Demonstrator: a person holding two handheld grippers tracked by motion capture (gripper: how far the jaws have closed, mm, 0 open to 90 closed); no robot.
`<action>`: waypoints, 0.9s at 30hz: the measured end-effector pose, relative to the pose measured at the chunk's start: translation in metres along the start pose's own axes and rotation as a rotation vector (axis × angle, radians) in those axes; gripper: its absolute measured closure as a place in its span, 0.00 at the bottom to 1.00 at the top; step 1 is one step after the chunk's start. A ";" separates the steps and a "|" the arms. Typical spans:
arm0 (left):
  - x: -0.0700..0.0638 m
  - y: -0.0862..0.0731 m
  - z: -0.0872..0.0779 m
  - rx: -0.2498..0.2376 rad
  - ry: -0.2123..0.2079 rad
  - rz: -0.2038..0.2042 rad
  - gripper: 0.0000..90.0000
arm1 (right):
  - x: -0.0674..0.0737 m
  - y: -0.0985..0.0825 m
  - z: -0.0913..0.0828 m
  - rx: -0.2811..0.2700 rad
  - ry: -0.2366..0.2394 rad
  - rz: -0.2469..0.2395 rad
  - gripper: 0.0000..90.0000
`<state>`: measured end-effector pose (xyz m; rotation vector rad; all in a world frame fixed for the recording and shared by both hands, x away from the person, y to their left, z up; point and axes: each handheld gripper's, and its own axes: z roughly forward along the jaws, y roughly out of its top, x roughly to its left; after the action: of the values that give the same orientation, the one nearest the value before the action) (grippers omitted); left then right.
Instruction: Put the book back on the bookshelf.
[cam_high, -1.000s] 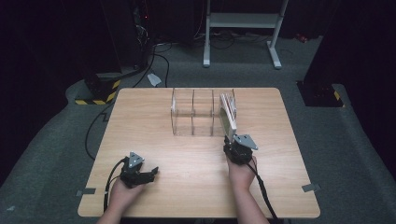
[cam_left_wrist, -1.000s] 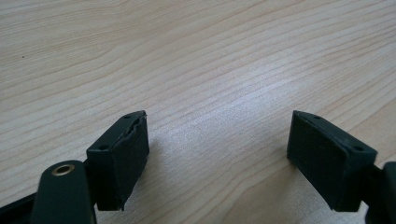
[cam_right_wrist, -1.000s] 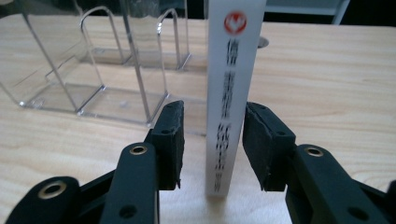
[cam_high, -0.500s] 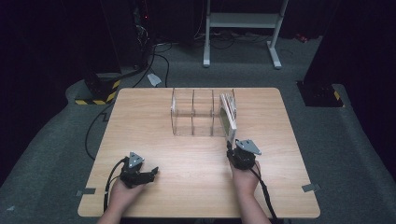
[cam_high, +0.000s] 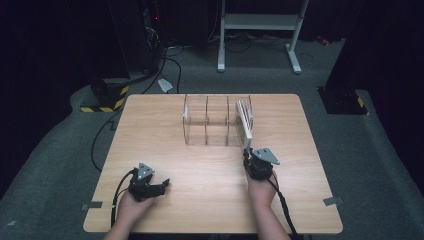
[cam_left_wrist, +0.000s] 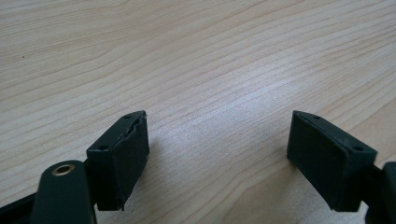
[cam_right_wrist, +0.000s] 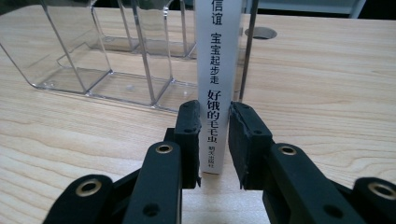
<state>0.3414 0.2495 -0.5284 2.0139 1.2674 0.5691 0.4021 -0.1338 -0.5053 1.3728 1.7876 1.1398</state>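
Thin white book (cam_right_wrist: 214, 88) gripped by spine at near end, standing in rightmost slot of clear divider rack (cam_high: 207, 122). Right gripper (cam_right_wrist: 215, 140) clamped on it. Left gripper (cam_left_wrist: 217, 154) held wide open, empty, over table (cam_high: 175, 200) near left. Book judged light, stiff, smooth; low spine hold best.

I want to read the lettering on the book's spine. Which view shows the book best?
The right gripper view: the book stands close up, spine facing the camera, between the right hand-held gripper jaws. The high view shows the book small, from above, at the right end of the clear rack.
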 end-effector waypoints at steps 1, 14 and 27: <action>0.000 0.000 0.000 0.000 0.000 0.000 0.23 | 0.000 0.000 0.000 -0.001 0.000 0.000 0.81; 0.000 0.000 0.000 0.000 0.000 0.000 0.23 | 0.002 0.003 0.003 -0.004 -0.019 0.020 0.82; 0.000 0.000 0.000 0.000 0.000 0.001 0.23 | 0.008 0.006 0.007 -0.007 -0.072 0.016 0.82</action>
<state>0.3413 0.2495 -0.5284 2.0147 1.2668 0.5686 0.4087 -0.1239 -0.5032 1.4089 1.7227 1.0908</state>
